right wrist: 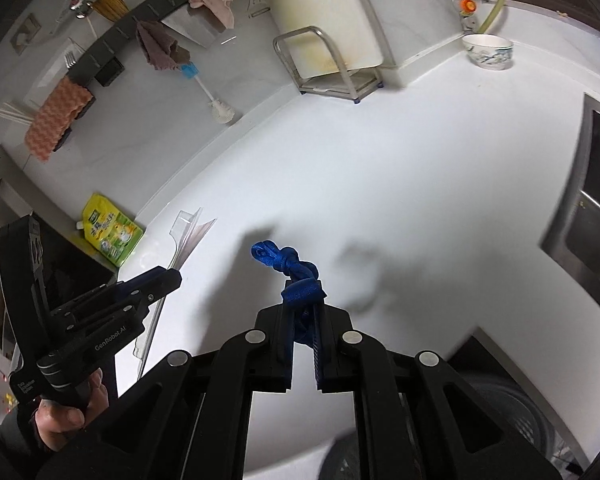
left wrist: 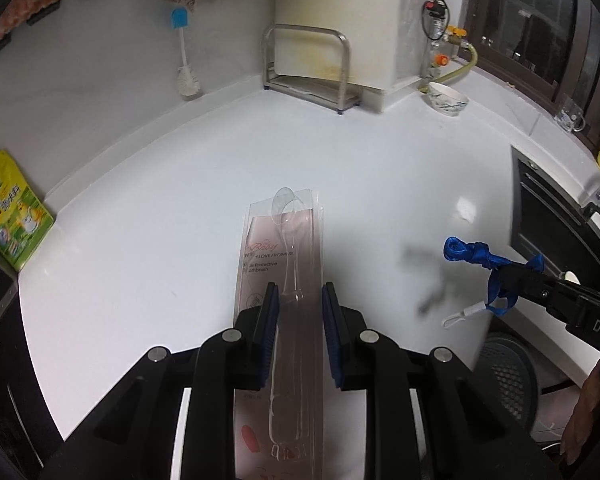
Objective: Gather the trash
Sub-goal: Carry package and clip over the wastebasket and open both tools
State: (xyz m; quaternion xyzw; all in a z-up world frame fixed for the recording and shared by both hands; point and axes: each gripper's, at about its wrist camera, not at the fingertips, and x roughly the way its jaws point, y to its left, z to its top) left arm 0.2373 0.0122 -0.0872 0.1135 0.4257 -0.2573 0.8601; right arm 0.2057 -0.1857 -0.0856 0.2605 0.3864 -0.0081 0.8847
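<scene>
My left gripper (left wrist: 300, 292) is shut on a clear plastic toothbrush package (left wrist: 282, 240), which sticks out forward above the white counter (left wrist: 180, 200). In the right wrist view the same package (right wrist: 188, 236) juts from the left gripper (right wrist: 172, 276), held by a person's hand (right wrist: 72, 412). My right gripper (right wrist: 304, 308) is shut on a knotted blue lanyard (right wrist: 284, 260), its knot poking out past the fingertips. From the left wrist view the lanyard (left wrist: 472, 252) hangs at the right with a white clip end dangling below the right gripper (left wrist: 504, 276).
A metal rack (left wrist: 312, 68) and a patterned bowl (left wrist: 446, 98) stand at the back of the counter. A green-yellow pouch (left wrist: 8, 212) leans at the left. A dark sink (left wrist: 552, 216) lies to the right. A grey mesh bin (left wrist: 508, 376) sits below the counter's front edge.
</scene>
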